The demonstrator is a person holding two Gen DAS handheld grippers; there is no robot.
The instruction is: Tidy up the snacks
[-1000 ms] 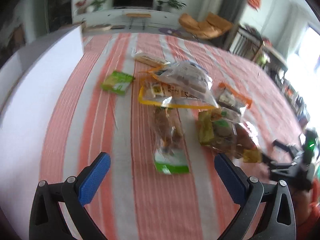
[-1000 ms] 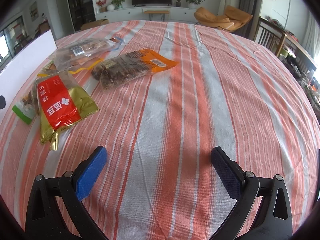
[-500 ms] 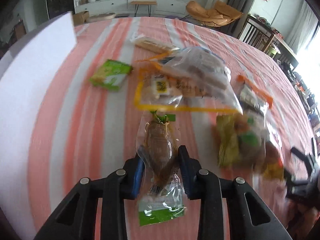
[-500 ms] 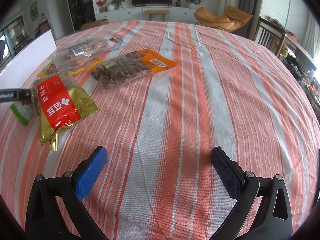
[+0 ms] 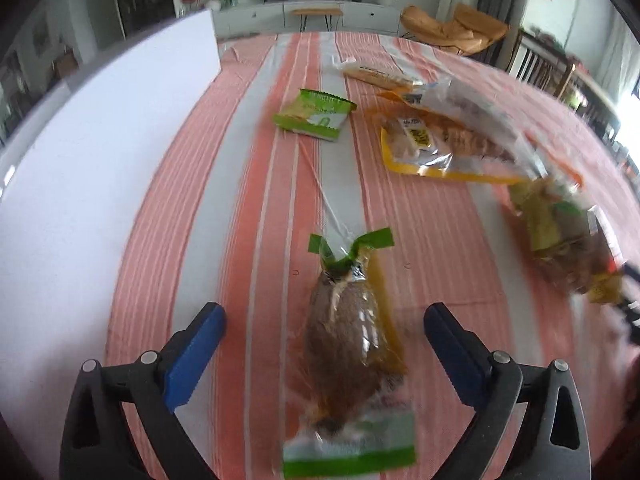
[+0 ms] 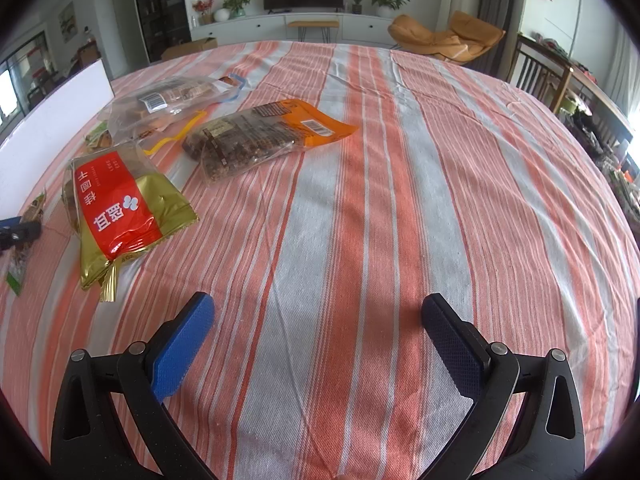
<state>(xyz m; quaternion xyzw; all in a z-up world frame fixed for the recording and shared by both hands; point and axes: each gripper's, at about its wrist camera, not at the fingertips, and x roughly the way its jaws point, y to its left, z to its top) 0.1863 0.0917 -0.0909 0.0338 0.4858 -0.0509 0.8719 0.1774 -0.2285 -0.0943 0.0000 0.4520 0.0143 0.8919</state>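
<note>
The clear snack bag with brown food (image 5: 344,344) lies flat on the striped tabletop (image 5: 248,216), right between the two blue pads of the left tongs (image 5: 325,344). Its green twisted top (image 5: 348,246) points away from the tongs, and its green bottom edge is close to the camera. The left tongs are wide open, and neither pad touches the bag.

The bag looks light and soft. The plastic looks thin and slippery, so it may crinkle and slide. The brown food inside could break if it is squeezed hard. A good place to hold it seems to be the fat middle, with a gentle squeeze, or the twisted top, where the plastic is bunched up.

Past the bag's green top lies a small green packet (image 5: 314,114). To the right of that is a yellow-edged pouch (image 5: 436,148) with a clear bag on it. A white board (image 5: 100,152) stands to the left of the snack bag.

The left tongs are low and point along the tabletop over the bag. The right tongs (image 6: 318,344) are wide open too and hold nothing. They sit over bare cloth, well apart from the red and gold bag (image 6: 116,204) and the orange bag (image 6: 272,132).
</note>
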